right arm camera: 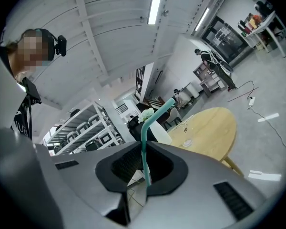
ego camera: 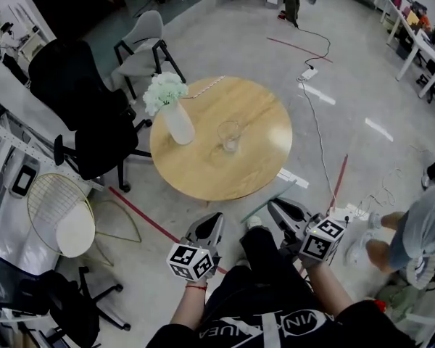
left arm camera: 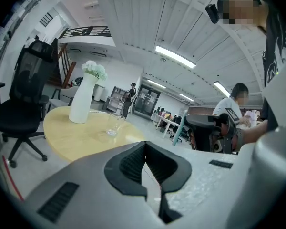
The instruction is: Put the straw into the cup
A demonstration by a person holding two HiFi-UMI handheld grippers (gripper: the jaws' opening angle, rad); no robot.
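Observation:
A clear glass cup stands near the middle of the round wooden table; it also shows in the left gripper view as a small cup. My right gripper is held low in front of the table's near edge, shut on a teal bendy straw that rises from the jaws and bends right at its top. My left gripper is beside it, well short of the table. Its jaws meet in the left gripper view with nothing between them.
A white vase with white flowers stands on the table left of the cup. A black office chair, a grey chair and a wire chair stand to the left. Another person is at the right. A cable runs across the floor.

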